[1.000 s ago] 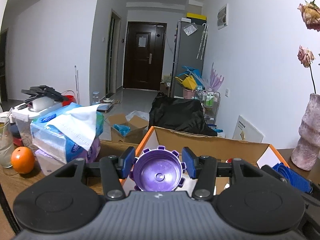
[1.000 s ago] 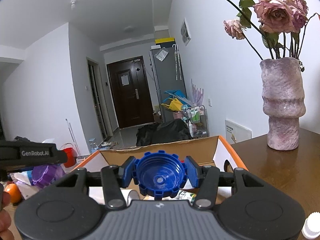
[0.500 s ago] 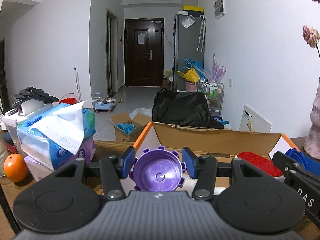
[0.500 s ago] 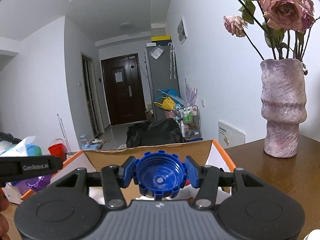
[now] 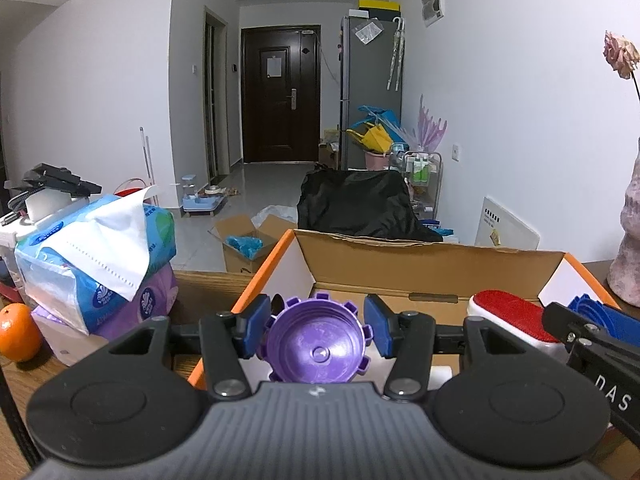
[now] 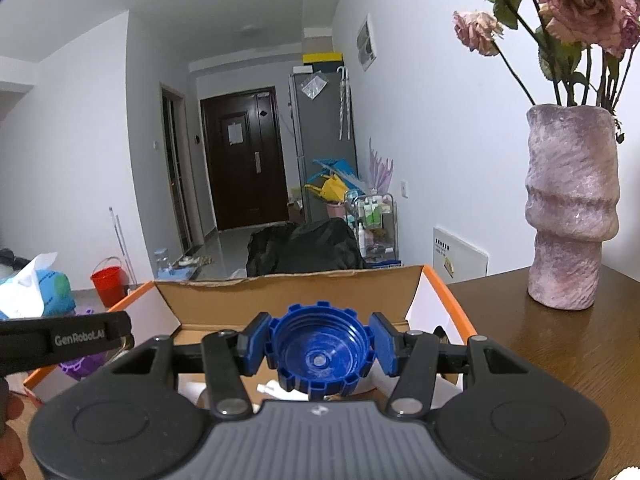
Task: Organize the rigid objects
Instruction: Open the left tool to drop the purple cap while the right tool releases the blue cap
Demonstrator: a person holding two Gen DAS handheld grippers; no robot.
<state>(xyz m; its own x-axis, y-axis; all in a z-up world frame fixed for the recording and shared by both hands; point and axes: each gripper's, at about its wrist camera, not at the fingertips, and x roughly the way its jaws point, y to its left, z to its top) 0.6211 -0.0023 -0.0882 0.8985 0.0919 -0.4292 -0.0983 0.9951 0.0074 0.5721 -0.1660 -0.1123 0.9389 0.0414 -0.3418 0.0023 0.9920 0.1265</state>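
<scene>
Left tool: my jaws have just been opening a bit, and the purple cap sits between the pads, touching both.
Right tool: I hold the blue cap tight.
Caps: both hang, open side facing me, over the near side of the cardboard box.
Box: on the brown surface, near the pink vase.

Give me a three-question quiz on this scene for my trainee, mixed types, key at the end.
1. True or false: the blue notched plastic cap sits between the right hand-held gripper's pads.
2. Which lies inside the orange-edged cardboard box? A round orange fruit; B red-faced white brush; C blue tissue pack.
3. Fill in: the pink textured vase holds wilted ___.
Key: 1 true; 2 B; 3 roses.
</scene>
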